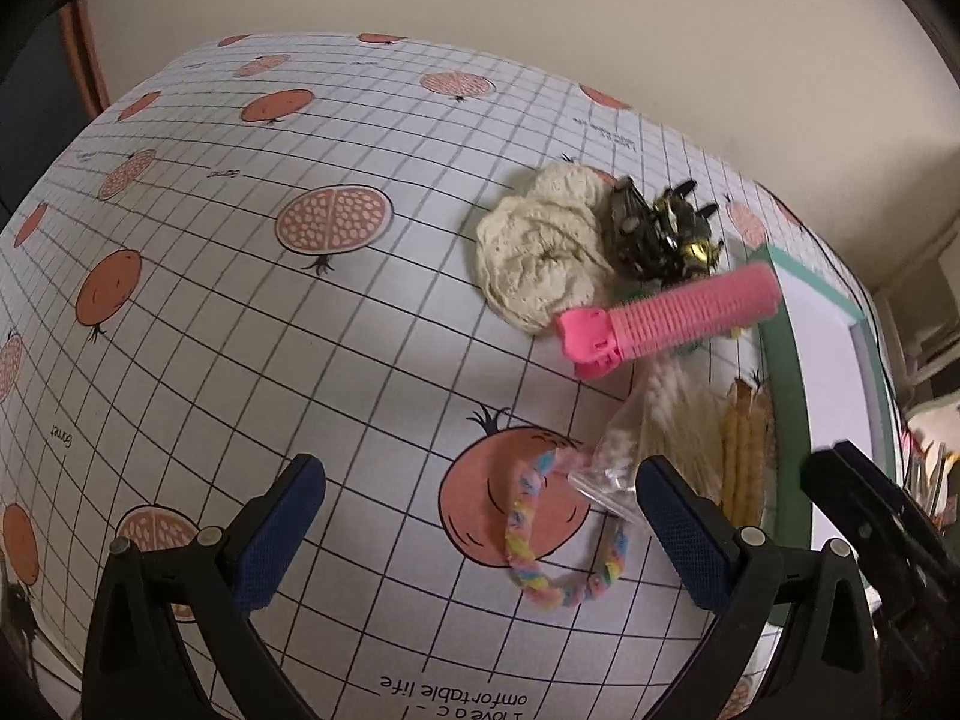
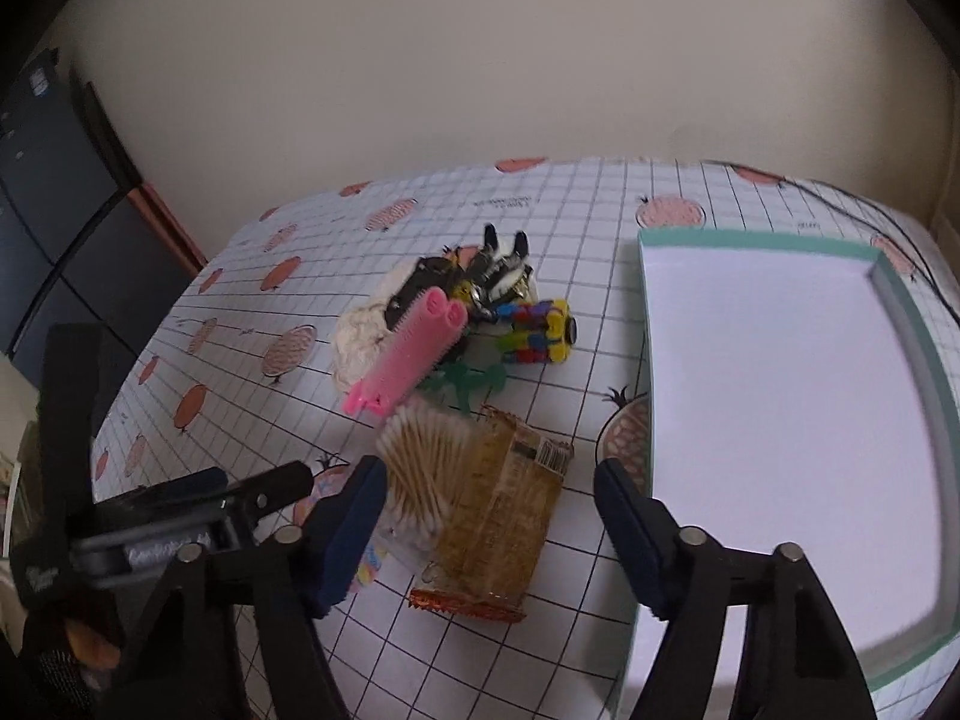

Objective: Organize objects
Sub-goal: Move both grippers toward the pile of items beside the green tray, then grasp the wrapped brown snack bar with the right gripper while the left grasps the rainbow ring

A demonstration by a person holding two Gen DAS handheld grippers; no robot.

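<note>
Now we're right at the start of a pick: both grippers hover over the tablecloth (image 2: 600, 228) with nothing in them, and the white tray (image 2: 780, 396) with its green rim sits bare along the right edge of the tabletop.

Our right gripper (image 2: 489, 516) has its jaws spread wide, straddling the snack packet (image 2: 504, 516) that lies flat just left of the tray's near corner. The bundle of cotton swabs (image 2: 420, 456) is touching the packet's left side, partly under the left finger. That looks like our next target: lower, close on the packet across its width, lift, and carry it right over the tray rim.

Our left gripper (image 1: 480, 528) is wide open too, framing the braided pastel hair tie (image 1: 558, 540) near the front edge.

Further back toward the middle we've got the heap: pink hair roller clip (image 2: 408, 354) resting on the cream scrunchie (image 2: 360, 336), black-and-gold claw clip (image 2: 474, 282) behind it, colourful block toy (image 2: 540, 333) to its right, something green (image 2: 468, 384) beneath.

Room is good: bare cloth lies between packet and tray, and the whole left half of the tabletop is free. We judge the pinch points are the swabs crowding the packet and the raised tray rim to clear.
</note>
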